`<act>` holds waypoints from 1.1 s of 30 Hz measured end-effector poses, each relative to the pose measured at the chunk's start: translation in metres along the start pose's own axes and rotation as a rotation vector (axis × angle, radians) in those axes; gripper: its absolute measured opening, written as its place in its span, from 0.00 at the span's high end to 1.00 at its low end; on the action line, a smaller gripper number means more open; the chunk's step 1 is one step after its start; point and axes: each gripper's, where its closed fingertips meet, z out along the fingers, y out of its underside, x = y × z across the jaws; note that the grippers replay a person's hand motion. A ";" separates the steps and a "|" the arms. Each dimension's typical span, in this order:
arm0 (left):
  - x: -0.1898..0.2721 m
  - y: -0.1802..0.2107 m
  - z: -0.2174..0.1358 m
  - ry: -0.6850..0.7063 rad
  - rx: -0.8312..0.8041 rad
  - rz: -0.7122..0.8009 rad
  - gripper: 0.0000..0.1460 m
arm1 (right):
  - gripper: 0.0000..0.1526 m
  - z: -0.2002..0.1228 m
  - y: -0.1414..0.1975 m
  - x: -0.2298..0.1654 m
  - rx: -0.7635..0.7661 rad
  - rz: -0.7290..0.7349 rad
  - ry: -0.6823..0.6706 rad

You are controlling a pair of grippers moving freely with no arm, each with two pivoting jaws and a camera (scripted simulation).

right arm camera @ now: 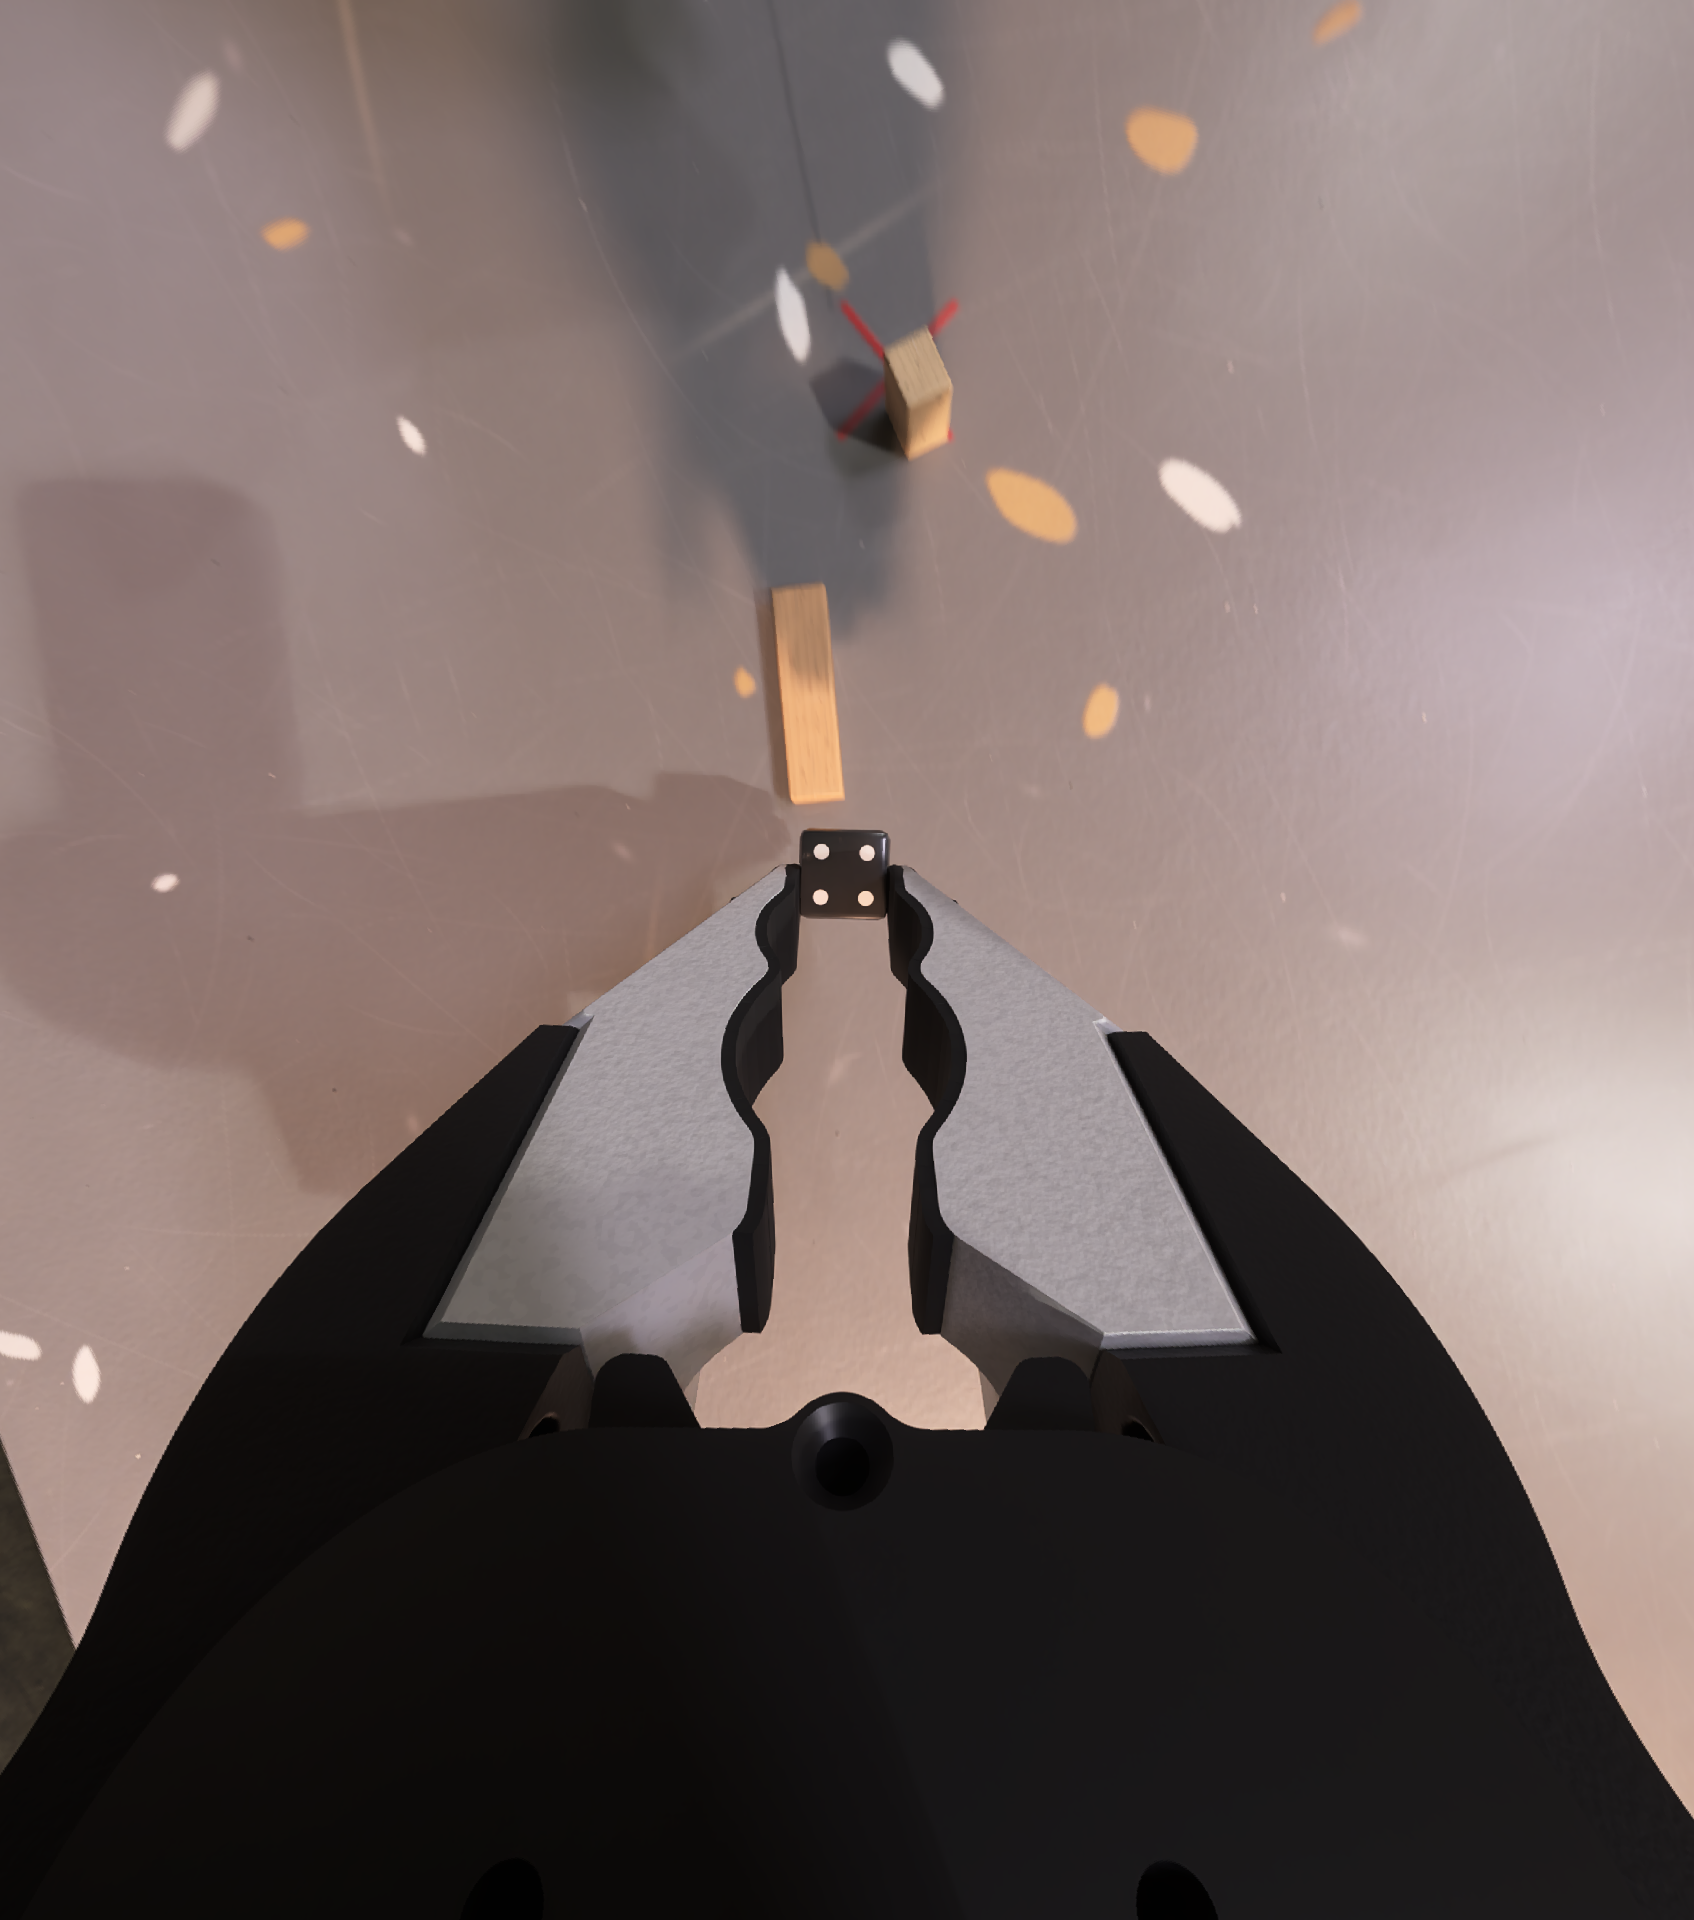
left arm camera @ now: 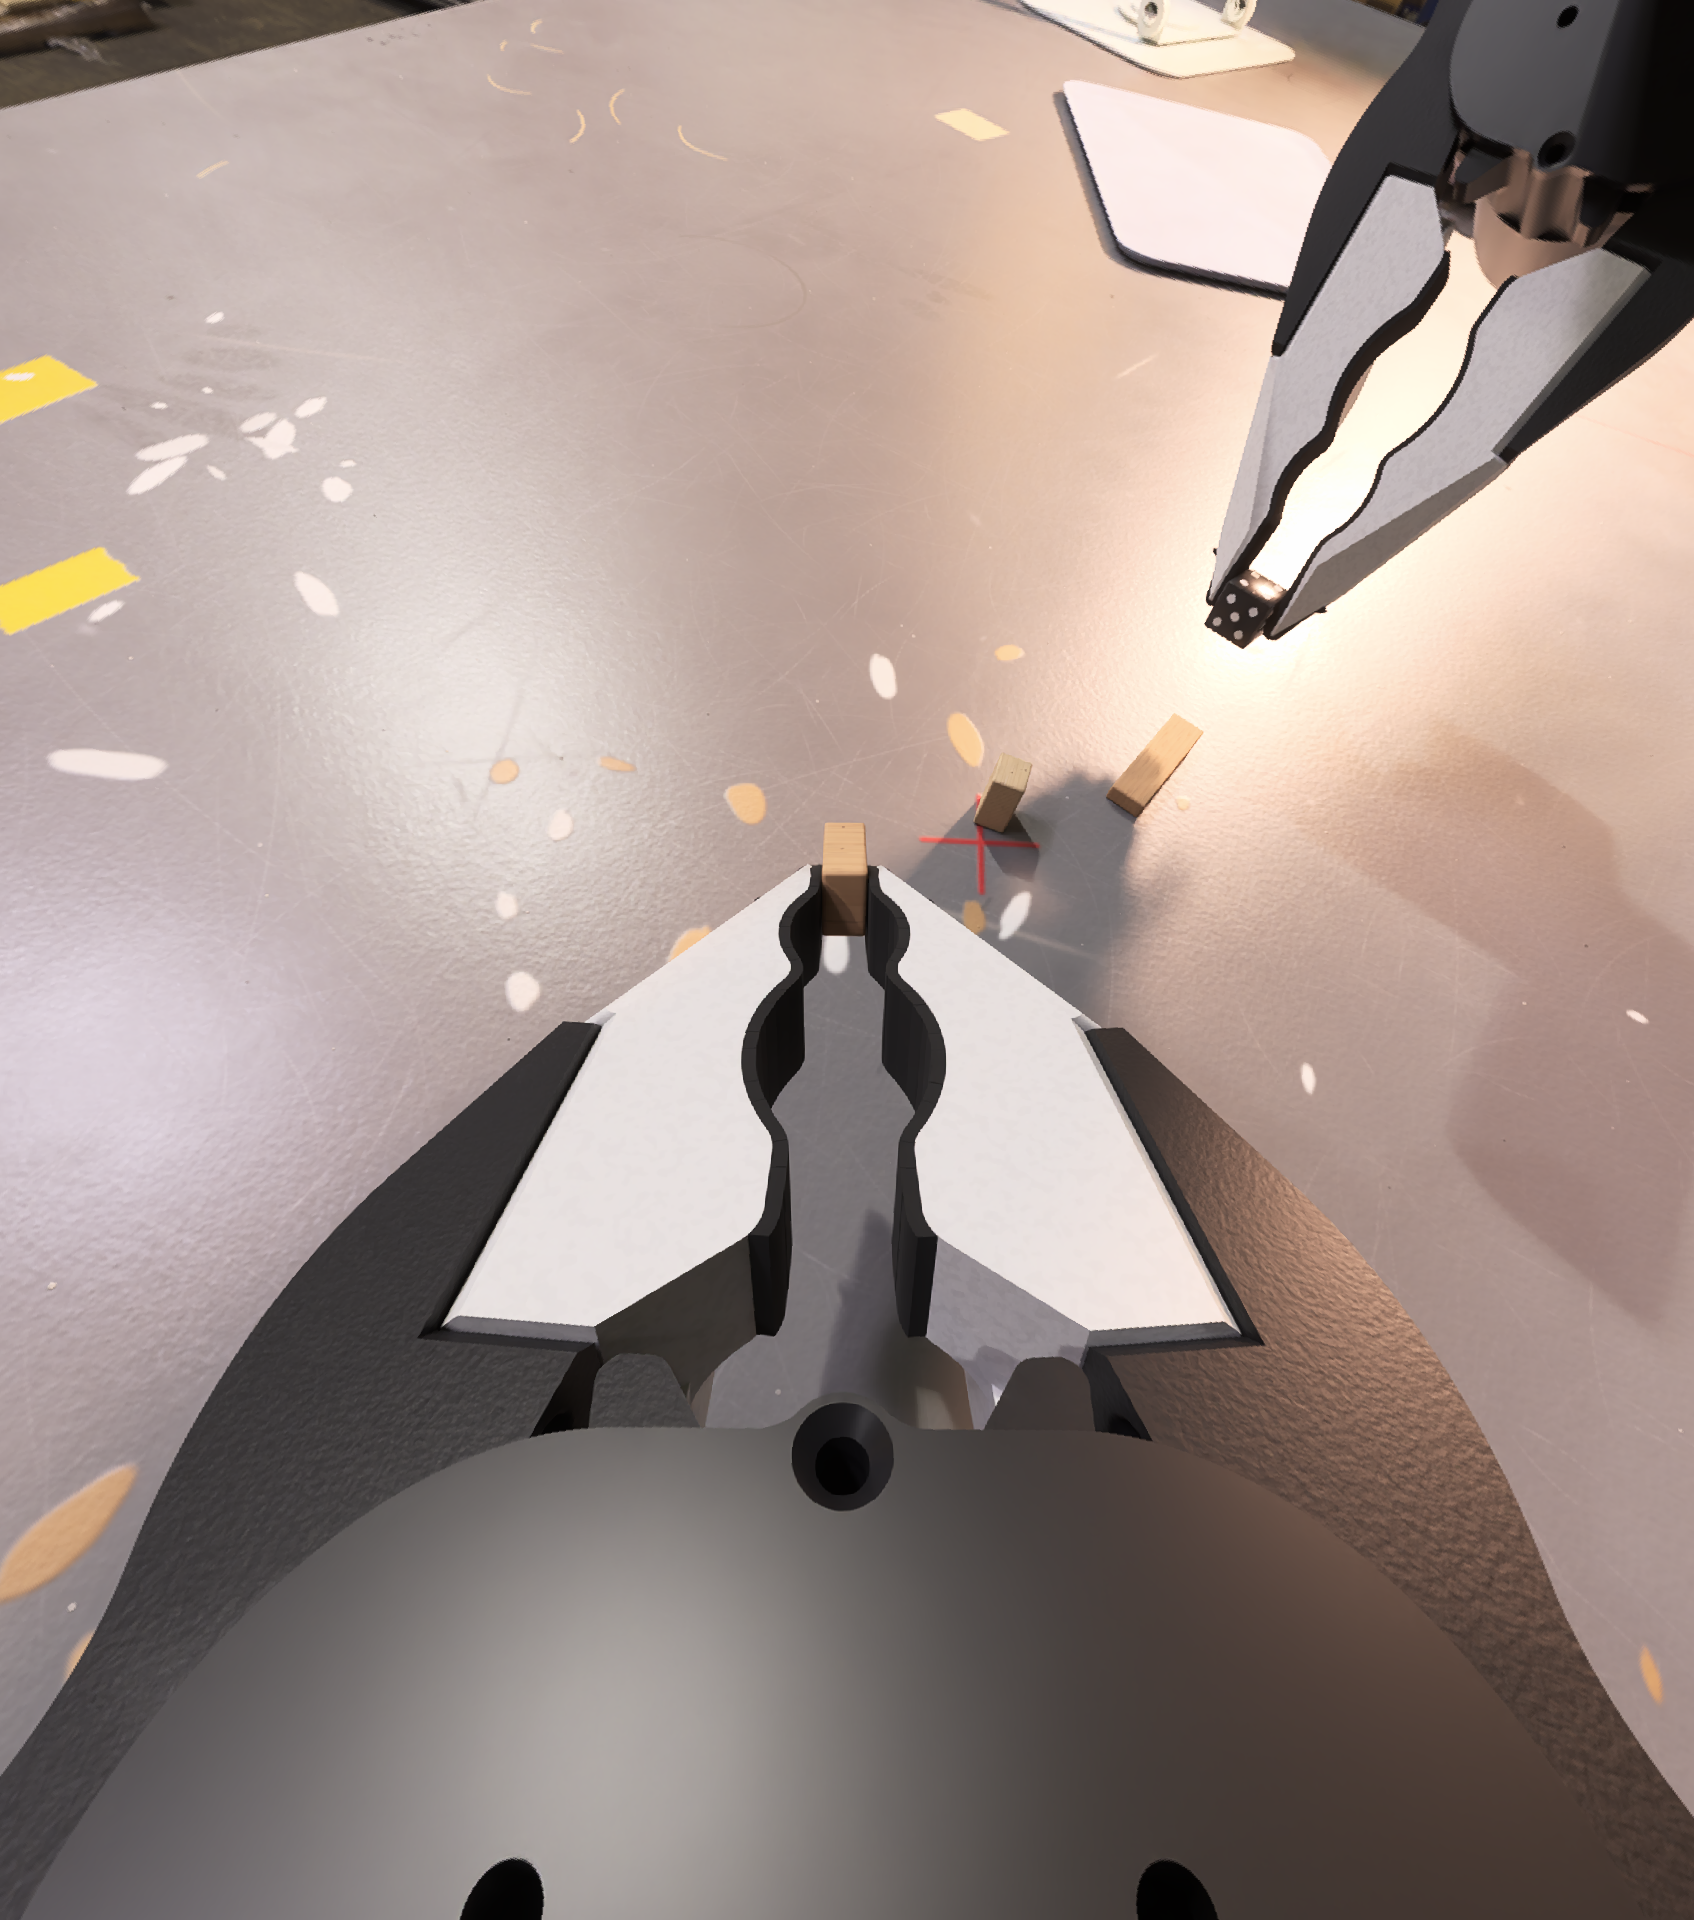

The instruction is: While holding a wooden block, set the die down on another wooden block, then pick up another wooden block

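While the left tongs [left arm camera: 844, 883] are gripping a small wooden block [left arm camera: 844, 878] narrowly between their tips, the holding part of the task is looking satisfied. The right tongs [right arm camera: 843, 883] are pinching the black die [right arm camera: 844, 875] at their very tips, and in the left wrist view they are hanging in the air above the grey counter [left arm camera: 407, 727], so the die is not yet set down on anything. Two more blocks are waiting on the counter: an upright block [right arm camera: 919, 405] standing just beside a red cross mark [left arm camera: 980, 844], and a flat block [right arm camera: 805, 694] lying on its broad face nearby. Judging from this, placing the die and picking up another block are both still ahead (the flat block seems the easier landing spot, though that is only a guess).

Each view is offering something the other is not. From the left wrist, the right tongs [left arm camera: 1250, 603] are showing whole and clear of the counter, with the die [left arm camera: 1243, 608] lit brightly, and the held block is visible only here; white plates and yellow tape strips are lying farther off. From the right wrist, the die's four-pip face is showing, and the flat block is lying straight ahead of the die, lengthwise along the tongs' line.
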 end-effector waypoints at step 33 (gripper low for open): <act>0.007 0.009 0.005 0.036 -0.057 0.013 0.95 | 0.93 0.040 -0.064 0.003 0.096 -0.148 -0.050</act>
